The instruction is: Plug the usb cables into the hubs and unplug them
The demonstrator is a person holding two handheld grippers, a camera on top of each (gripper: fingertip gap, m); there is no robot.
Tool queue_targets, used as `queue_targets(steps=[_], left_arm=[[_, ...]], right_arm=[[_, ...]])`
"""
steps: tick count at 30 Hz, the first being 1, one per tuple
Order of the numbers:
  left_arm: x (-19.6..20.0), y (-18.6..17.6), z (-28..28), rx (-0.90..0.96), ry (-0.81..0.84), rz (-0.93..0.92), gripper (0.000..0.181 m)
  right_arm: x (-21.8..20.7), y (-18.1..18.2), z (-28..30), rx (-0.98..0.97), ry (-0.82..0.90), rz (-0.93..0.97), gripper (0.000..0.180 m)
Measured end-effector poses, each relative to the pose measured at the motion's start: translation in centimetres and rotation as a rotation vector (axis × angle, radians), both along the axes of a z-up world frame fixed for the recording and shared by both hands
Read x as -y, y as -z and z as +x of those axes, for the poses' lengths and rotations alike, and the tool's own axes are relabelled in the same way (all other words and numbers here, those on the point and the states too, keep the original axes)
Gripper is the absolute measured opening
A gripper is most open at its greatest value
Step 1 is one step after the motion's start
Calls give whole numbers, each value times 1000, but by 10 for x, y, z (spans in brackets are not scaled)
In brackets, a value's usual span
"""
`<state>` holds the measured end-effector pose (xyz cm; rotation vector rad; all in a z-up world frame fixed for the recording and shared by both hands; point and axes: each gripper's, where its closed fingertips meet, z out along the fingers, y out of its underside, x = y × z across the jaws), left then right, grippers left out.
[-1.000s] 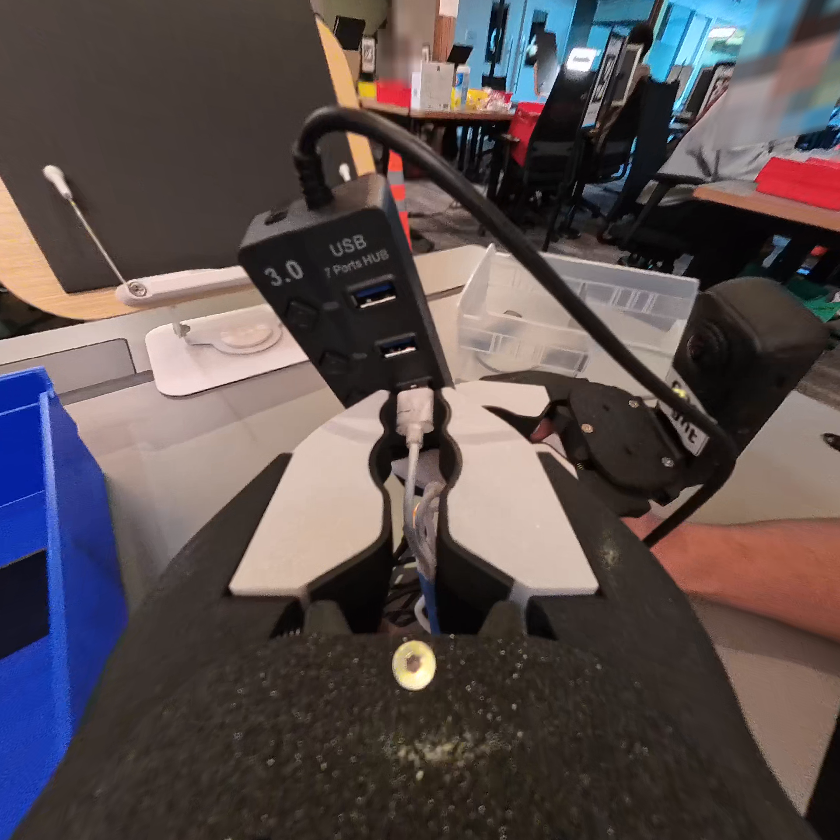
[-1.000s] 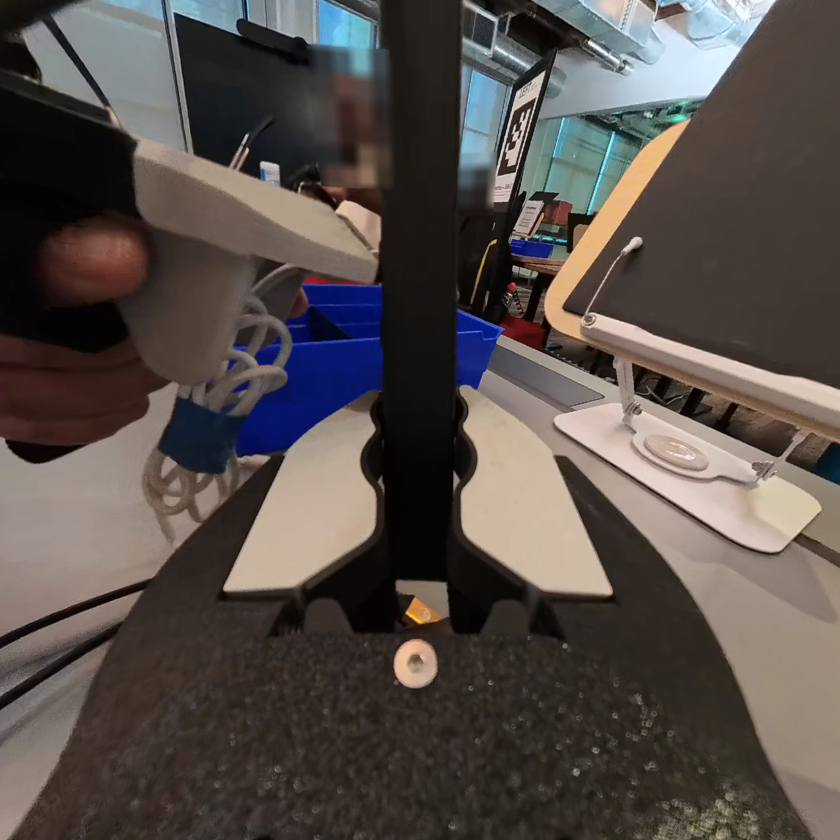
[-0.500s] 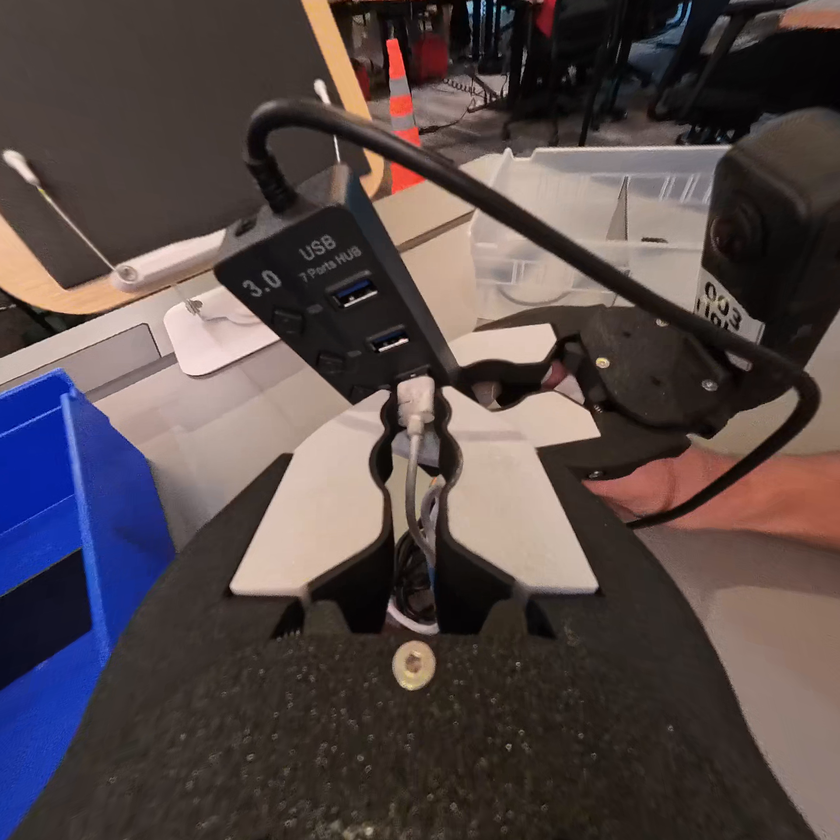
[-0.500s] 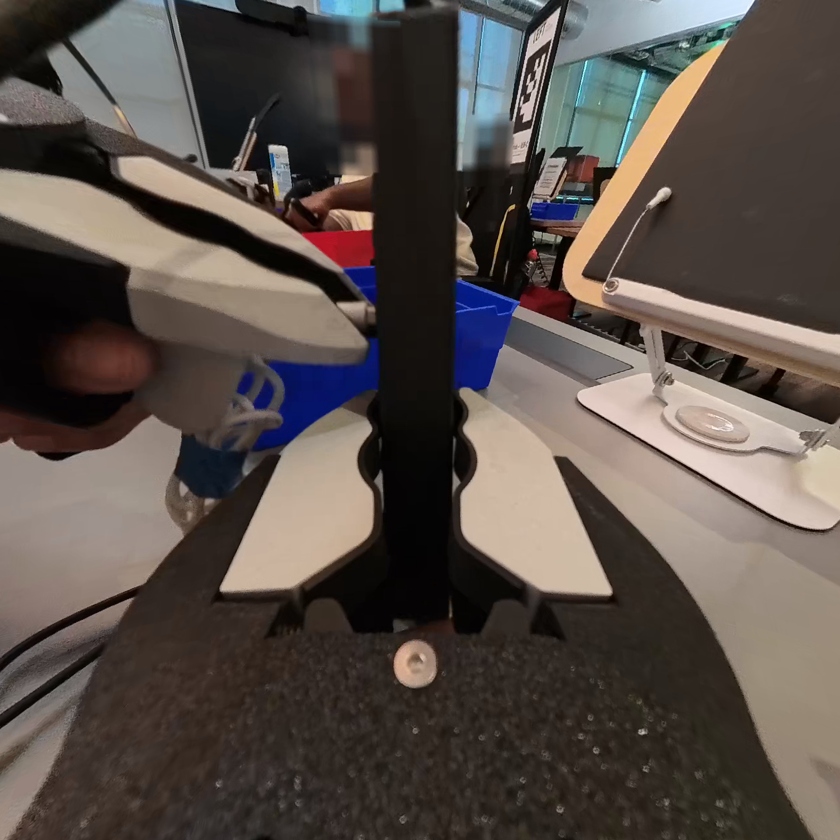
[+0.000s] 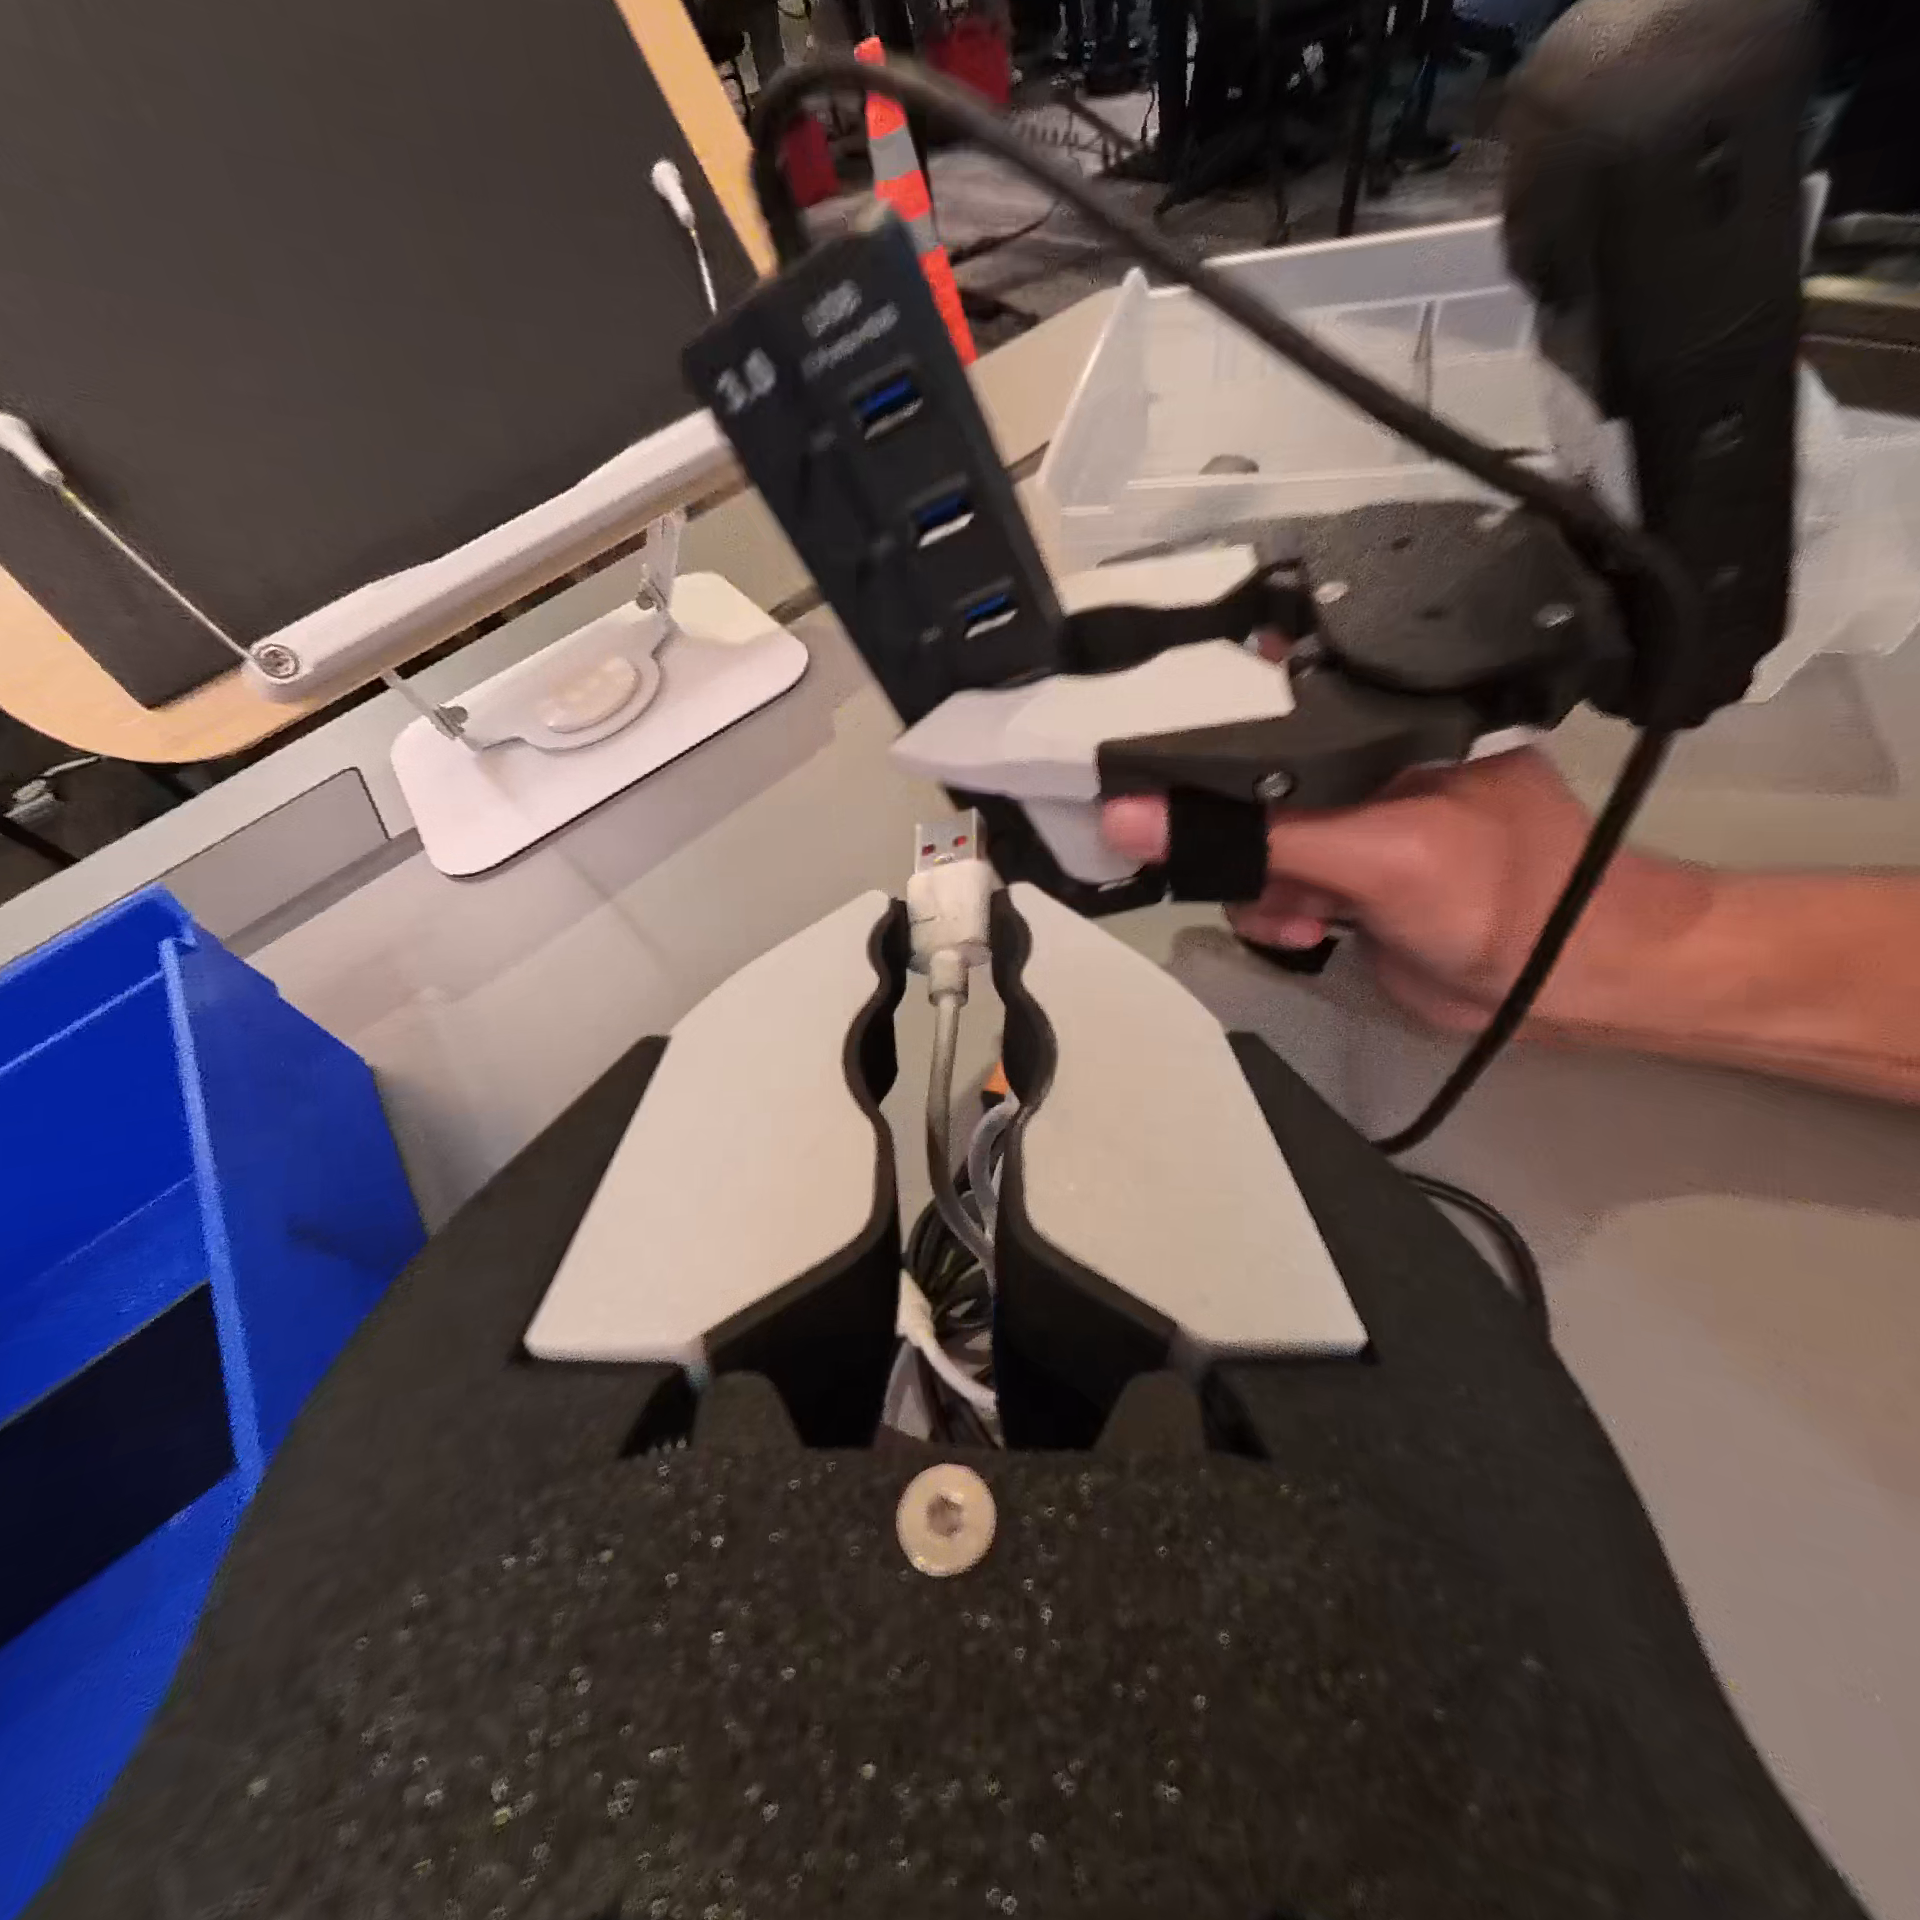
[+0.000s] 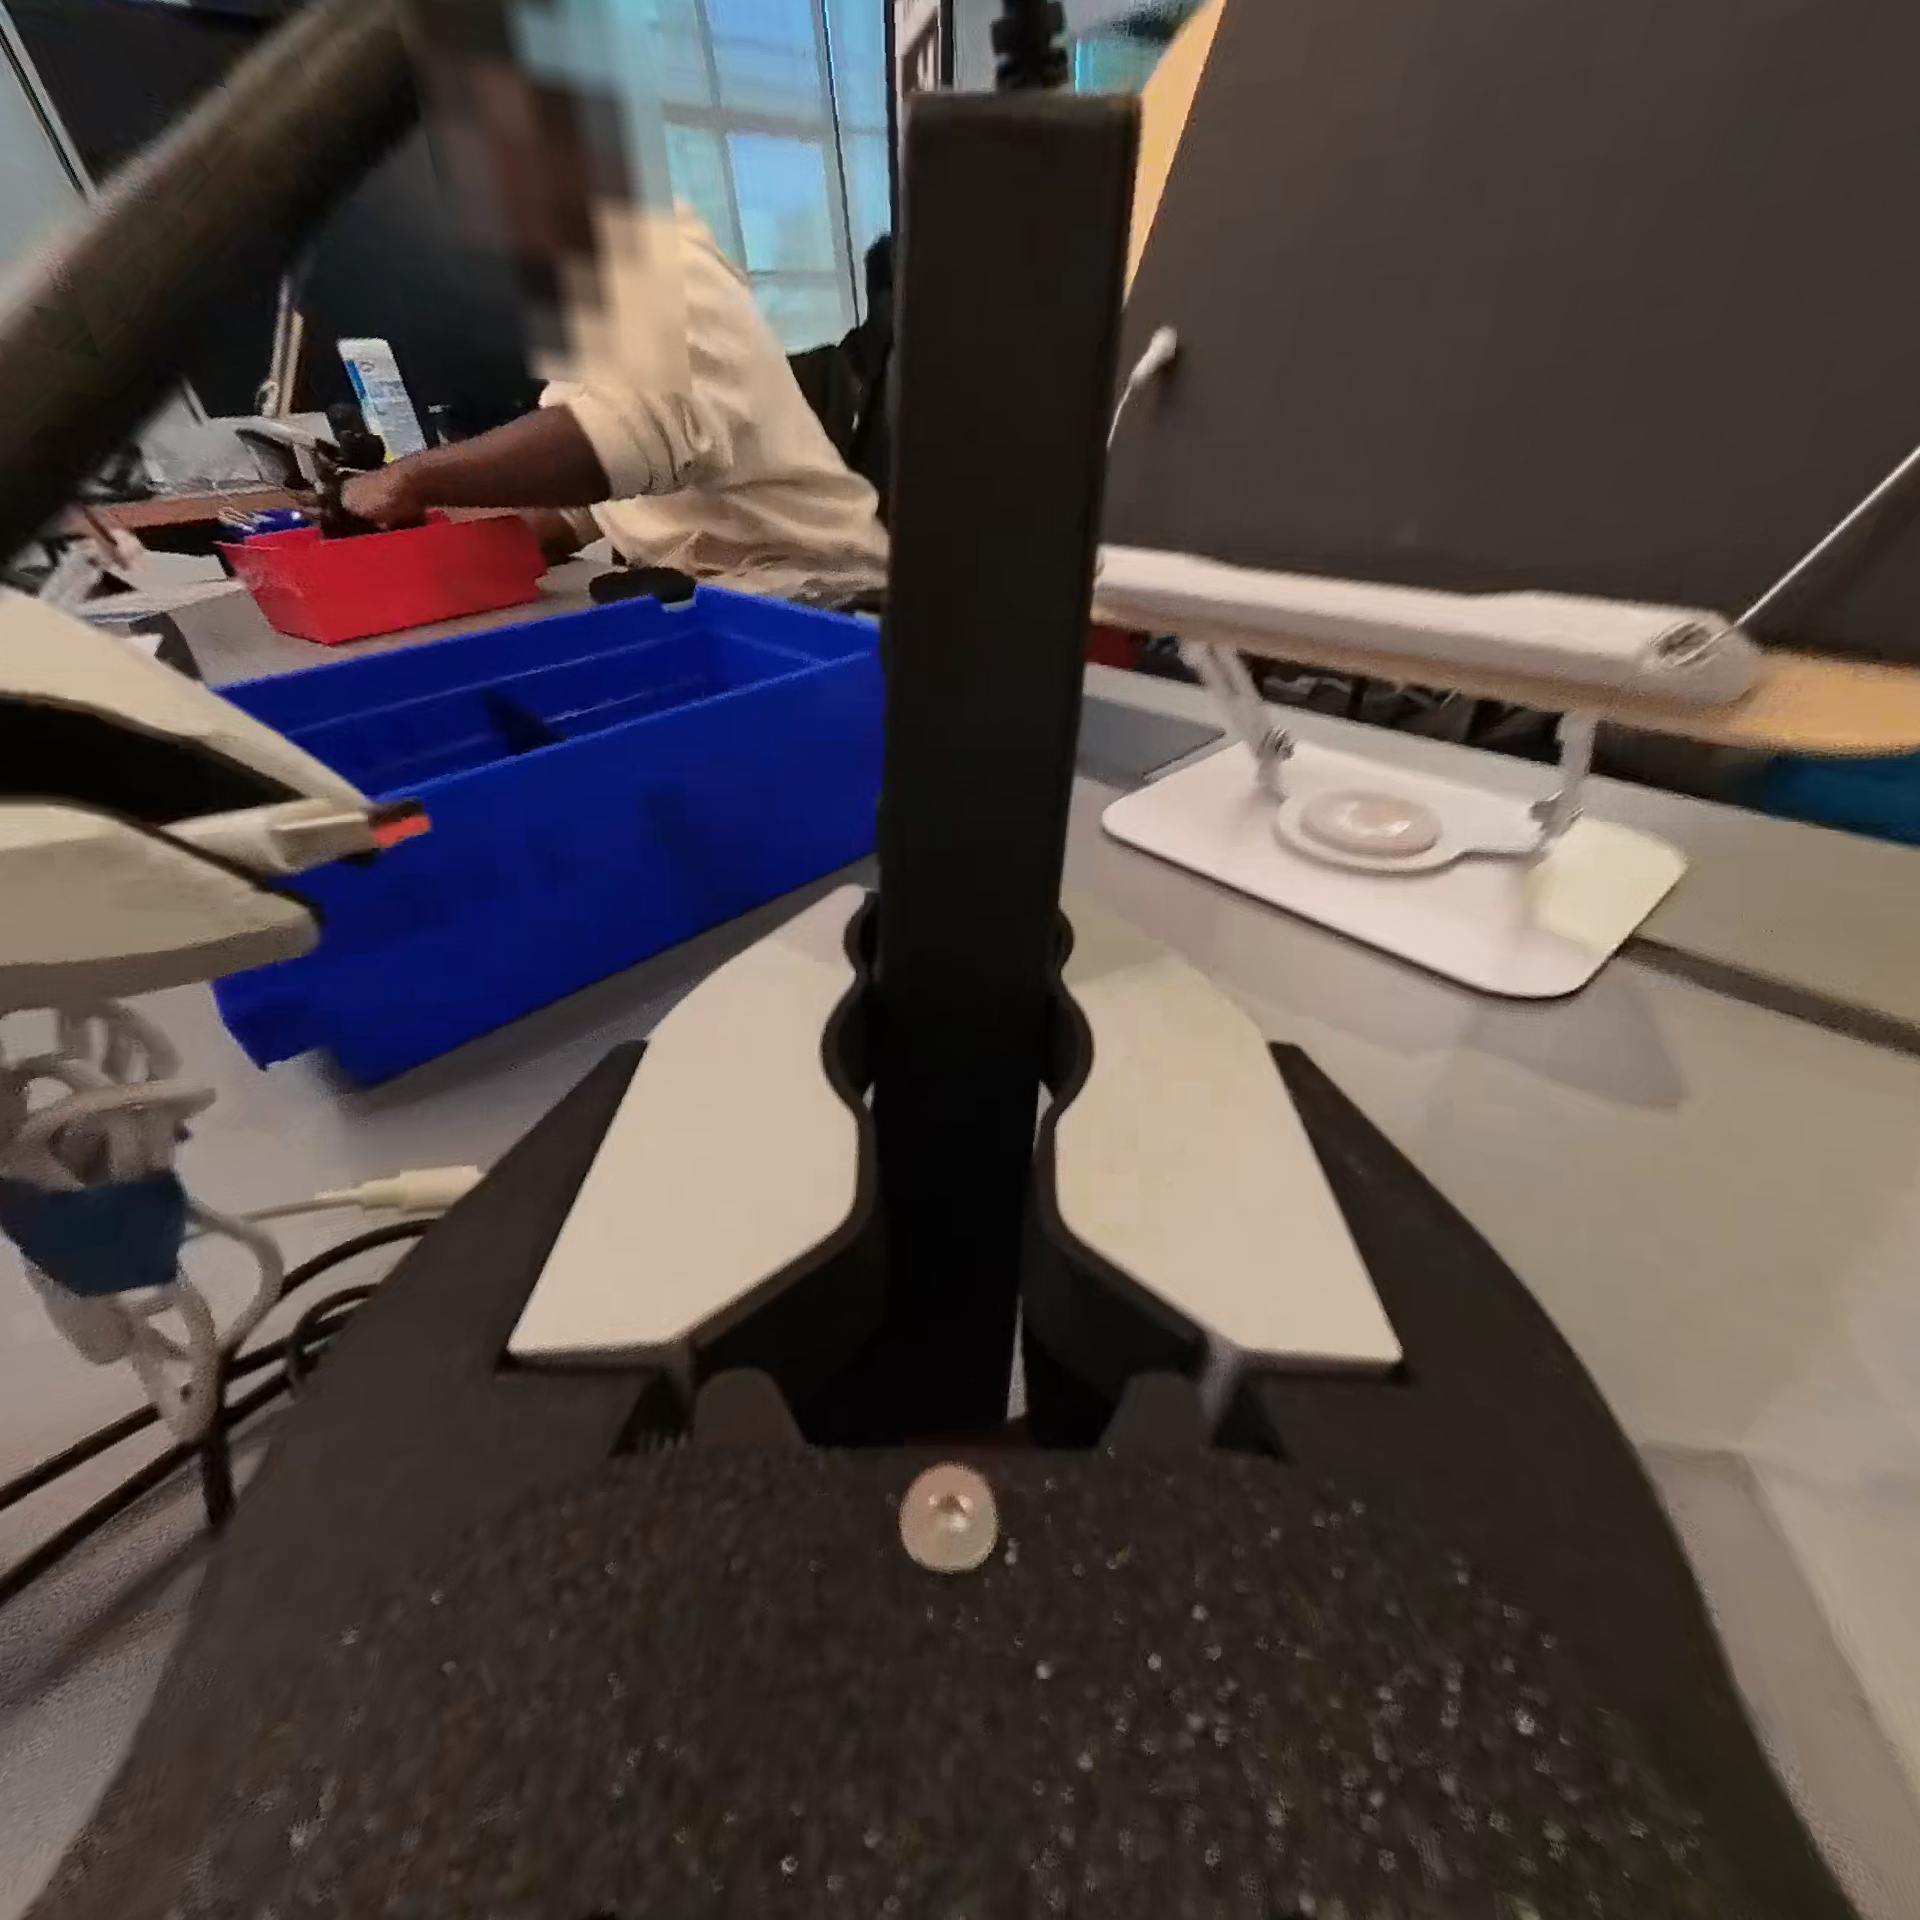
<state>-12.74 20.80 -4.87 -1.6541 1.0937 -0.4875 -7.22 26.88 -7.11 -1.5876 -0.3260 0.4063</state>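
Fingers of the left tool [image 5: 945, 914] were closed on the white plug of a USB cable [image 5: 943, 914], its metal end poking out past the tips and free of any port, while the cable's white coil trailed back between the fingers. Just beyond it, the right tool [image 5: 1023, 717] was clamped on the lower end of a black hub [image 5: 883, 457], which tilted up and away with three blue ports showing unoccupied. From the right wrist, the right tool [image 6: 961, 935] squeezed the hub [image 6: 997, 623] upright between its fingers. A blue bin [image 6: 561, 790] sat on the grey table [image 6: 1766, 1195] farther back, left of a white stand [image 6: 1403, 883].
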Motion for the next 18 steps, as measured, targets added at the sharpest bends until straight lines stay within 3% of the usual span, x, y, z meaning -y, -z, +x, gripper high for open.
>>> queue_targets(steps=[5,7,10,13,18], left_arm=[[1,36,-5,-93,58,-191,15],[18,62,-5,-188,149,-328,15],[44,73,-7,-205,249,-386,15],[46,75,-18,-184,213,-349,20],[49,55,-40,-24,160,-305,26]], right_arm=[[4,-19,16,-13,20,66,27],[6,-25,19,-6,24,83,27],[9,-48,28,43,42,118,27],[7,-98,50,131,66,134,27],[7,-214,97,253,114,140,27]])
